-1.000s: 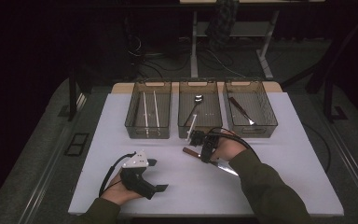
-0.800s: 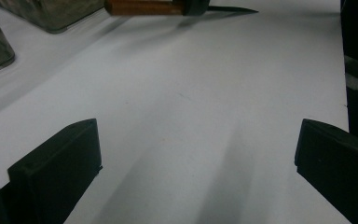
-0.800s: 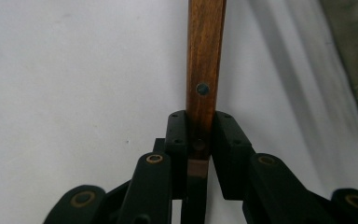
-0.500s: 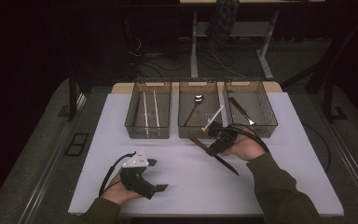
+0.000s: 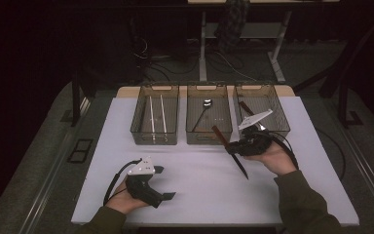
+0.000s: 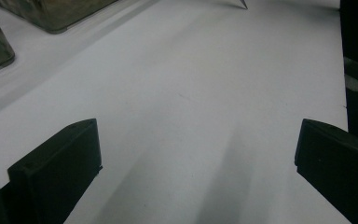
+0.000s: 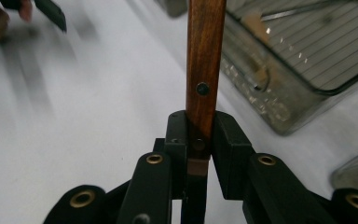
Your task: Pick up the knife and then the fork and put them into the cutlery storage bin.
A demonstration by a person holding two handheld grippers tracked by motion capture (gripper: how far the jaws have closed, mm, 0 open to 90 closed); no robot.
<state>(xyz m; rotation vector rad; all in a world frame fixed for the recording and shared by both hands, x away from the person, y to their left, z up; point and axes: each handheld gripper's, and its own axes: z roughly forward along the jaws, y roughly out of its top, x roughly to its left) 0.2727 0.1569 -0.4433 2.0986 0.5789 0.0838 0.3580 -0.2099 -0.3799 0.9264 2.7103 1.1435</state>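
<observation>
High view: the right gripper (image 5: 243, 145) sits at about 3 o'clock of the white table (image 5: 199, 180), just in front of the right bin (image 5: 262, 111), with its jaws clamped on a knife (image 5: 230, 149). The knife's brown wooden handle points up toward 11 o'clock, near the front wall of the middle bin (image 5: 208, 115); its dark blade slants down toward 5 o'clock above the table. In the right gripper view the handle (image 7: 205, 65) stands upright between the two black pads, pinched near its riveted end. The left gripper (image 5: 151, 187) rests near 7 o'clock on the table, well apart from the knife. In the left gripper view its jaws stand wide with bare table between them. The left bin (image 5: 155, 120) holds two pale sticks; a spoon (image 5: 205, 107) lies in the middle bin.
</observation>
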